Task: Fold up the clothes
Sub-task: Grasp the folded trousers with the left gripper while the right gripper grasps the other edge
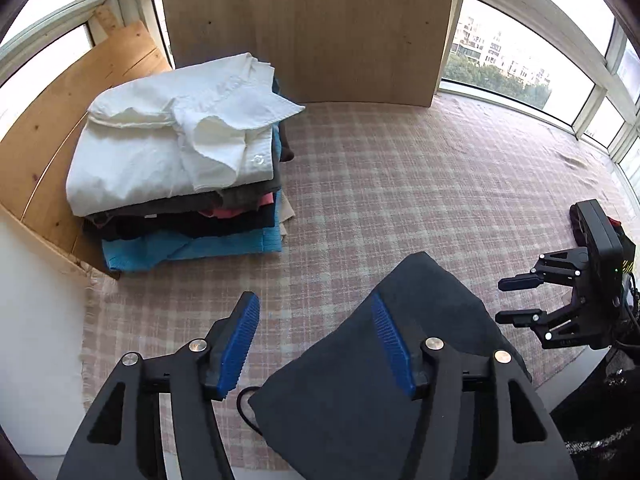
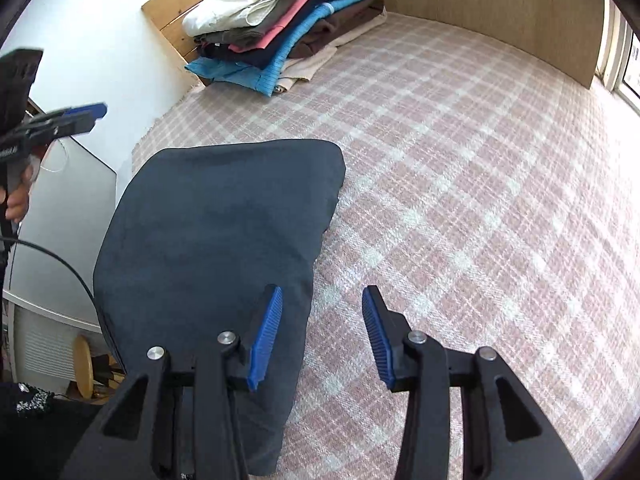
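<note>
A folded dark grey garment (image 1: pixel 360 384) lies on the pink plaid cloth (image 1: pixel 400 184) near the front edge; it also shows in the right wrist view (image 2: pixel 216 240). My left gripper (image 1: pixel 316 340) is open and empty, its right finger over the garment's left part. My right gripper (image 2: pixel 322 332) is open and empty, its left finger over the garment's right edge. The right gripper also shows in the left wrist view (image 1: pixel 516 300), apart from the garment. The left gripper appears in the right wrist view (image 2: pixel 86 114).
A stack of folded clothes (image 1: pixel 180 168) with a white shirt on top sits at the far left, also seen in the right wrist view (image 2: pixel 280 20). Wooden boards (image 1: pixel 308 28) stand behind it. Windows (image 1: pixel 520 60) run along the right. A black cable (image 2: pixel 60 264) hangs at left.
</note>
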A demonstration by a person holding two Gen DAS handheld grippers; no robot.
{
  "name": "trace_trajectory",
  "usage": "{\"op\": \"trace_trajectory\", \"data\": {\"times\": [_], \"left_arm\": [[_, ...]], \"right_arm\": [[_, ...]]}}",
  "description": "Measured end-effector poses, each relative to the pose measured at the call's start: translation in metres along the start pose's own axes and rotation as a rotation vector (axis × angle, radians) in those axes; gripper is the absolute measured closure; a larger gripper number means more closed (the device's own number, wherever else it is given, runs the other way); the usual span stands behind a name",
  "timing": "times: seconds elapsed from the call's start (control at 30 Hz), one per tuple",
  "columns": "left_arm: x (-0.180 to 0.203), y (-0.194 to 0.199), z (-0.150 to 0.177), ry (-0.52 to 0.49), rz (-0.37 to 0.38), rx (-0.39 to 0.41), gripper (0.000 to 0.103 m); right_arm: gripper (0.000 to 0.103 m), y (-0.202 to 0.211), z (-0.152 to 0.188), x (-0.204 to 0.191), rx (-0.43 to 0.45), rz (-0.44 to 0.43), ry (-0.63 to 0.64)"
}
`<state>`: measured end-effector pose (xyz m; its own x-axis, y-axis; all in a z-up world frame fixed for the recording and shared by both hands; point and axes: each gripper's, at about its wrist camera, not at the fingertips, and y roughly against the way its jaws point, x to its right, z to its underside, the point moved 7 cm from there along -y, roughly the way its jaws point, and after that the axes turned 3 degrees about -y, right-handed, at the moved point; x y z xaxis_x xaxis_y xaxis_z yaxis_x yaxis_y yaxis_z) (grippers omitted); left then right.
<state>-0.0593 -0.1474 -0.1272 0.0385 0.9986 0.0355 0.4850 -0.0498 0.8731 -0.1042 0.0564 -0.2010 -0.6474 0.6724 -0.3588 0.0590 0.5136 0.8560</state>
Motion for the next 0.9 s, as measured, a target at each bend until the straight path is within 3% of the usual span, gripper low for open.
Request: {"op": "trace_trajectory", "data": {"times": [0.1, 0.2, 0.3, 0.5, 0.67, 0.77, 0.9], "left_arm": [[-0.019, 0.01, 0.06, 0.171, 0.051, -0.026, 0.037], [-0.026, -0.003, 0.111, 0.351, 0.125, -0.06, 0.037], [-0.024, -0.025, 0.137, 0.47, 0.163, -0.083, 0.037], [-0.019, -0.068, 0.148, 0.47, 0.107, -0.153, 0.036], [-0.012, -0.081, 0.156, 0.519, 0.171, -0.166, 0.036], [-0.006, -0.081, 0.154, 0.516, 0.197, -0.167, 0.035], [0.006, -0.084, 0.148, 0.453, 0.179, -0.166, 0.026]], "right_arm": [[0.061, -0.009, 0.002, 0.001, -0.019, -0.04, -0.056], [0.061, -0.016, -0.001, -0.003, -0.021, -0.034, -0.056], [0.061, -0.022, -0.005, -0.008, -0.025, -0.015, -0.042], [0.061, -0.033, -0.005, -0.016, -0.03, 0.048, 0.025], [0.057, -0.035, -0.005, -0.013, -0.017, 0.048, 0.019], [0.047, -0.037, -0.005, -0.016, -0.011, 0.028, 0.043], [0.035, -0.041, 0.0, -0.029, 0.008, 0.048, 0.134]]}}
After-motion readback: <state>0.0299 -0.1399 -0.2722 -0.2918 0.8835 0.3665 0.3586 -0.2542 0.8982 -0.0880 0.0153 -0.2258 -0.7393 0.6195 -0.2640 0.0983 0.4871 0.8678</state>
